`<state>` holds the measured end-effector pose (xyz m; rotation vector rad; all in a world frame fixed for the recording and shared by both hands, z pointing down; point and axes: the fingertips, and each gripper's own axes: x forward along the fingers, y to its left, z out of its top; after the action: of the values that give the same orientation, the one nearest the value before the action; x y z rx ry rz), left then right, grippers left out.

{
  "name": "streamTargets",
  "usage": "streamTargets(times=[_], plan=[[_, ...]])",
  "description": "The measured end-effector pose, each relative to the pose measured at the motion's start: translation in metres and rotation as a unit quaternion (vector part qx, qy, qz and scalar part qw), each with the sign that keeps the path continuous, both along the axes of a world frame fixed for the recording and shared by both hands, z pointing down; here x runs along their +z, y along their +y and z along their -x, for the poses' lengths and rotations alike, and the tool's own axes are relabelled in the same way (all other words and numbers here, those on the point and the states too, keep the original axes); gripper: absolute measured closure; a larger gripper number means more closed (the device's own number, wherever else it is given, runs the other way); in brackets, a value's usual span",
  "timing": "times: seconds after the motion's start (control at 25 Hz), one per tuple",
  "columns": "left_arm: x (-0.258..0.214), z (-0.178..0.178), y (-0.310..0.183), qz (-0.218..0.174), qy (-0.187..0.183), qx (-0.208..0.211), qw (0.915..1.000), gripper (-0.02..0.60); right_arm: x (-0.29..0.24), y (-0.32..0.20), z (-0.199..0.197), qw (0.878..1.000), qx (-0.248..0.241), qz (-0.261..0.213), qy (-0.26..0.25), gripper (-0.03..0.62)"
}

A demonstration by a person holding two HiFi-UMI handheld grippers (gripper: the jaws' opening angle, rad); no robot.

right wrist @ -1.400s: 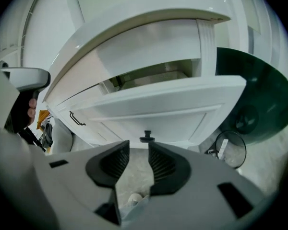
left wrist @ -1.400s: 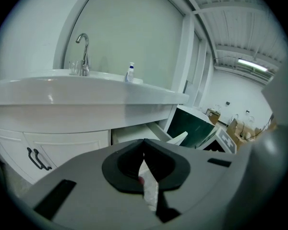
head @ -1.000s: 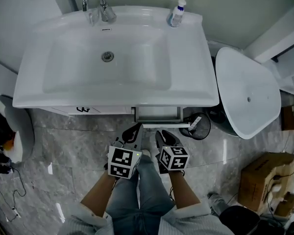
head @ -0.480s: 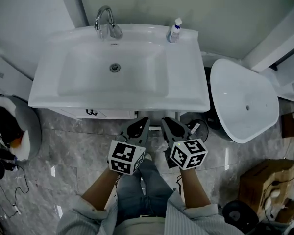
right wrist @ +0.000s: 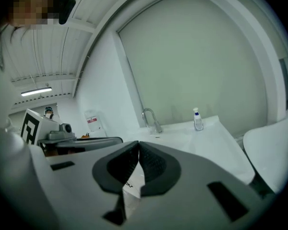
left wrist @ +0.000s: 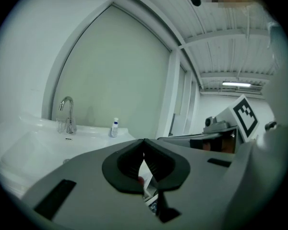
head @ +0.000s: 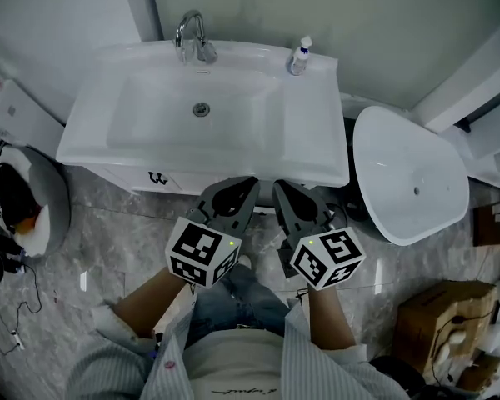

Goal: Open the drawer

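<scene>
White, glossy and round-cornered: saw the sink (head: 233, 127) over its cabinet (head: 142, 176), with the drawer lost from sight beneath the front rim, behind both claws. Found the grey left claw (head: 251, 183) clenched on nothing, tips touching. Found the right claw (head: 277, 187) just pinched together, likewise empty, ribbed black pads (right wrist: 152, 166) meeting.

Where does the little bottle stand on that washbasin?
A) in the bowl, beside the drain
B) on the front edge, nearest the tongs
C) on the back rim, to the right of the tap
C: the head view shows the bottle upright on the back rim of the washbasin, right of the tap.
</scene>
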<state>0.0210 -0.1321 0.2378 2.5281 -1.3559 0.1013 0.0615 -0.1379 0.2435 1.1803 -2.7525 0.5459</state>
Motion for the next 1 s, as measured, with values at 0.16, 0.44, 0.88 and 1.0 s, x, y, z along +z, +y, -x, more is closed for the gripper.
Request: streamTargets(times=[0.16,0.44,0.88,1.0], plan=[[-0.019,-0.009,0.016,-0.008,-0.009,0.022,0.9997,0.566,-0.032,0.013,0.004,1.0,-0.02,-0.019,-0.01,0.583],[-0.023,-0.016,0.035,-0.023,-0.049,0.044,0.9975,0.566,-0.053,0.029,-0.005,0.998,-0.041,-0.045,0.002,0.585],[-0.016,-0.016,0.048,-0.018,-0.047,0.041,0.9979,0.566,-0.034,0.042,-0.003,0.998,-0.052,-0.022,0.004,0.585],[-0.017,-0.016,0.046,-0.019,-0.044,0.04,0.9981,0.566,-0.034,0.039,-0.001,0.998,-0.053,-0.022,0.004,0.585]])
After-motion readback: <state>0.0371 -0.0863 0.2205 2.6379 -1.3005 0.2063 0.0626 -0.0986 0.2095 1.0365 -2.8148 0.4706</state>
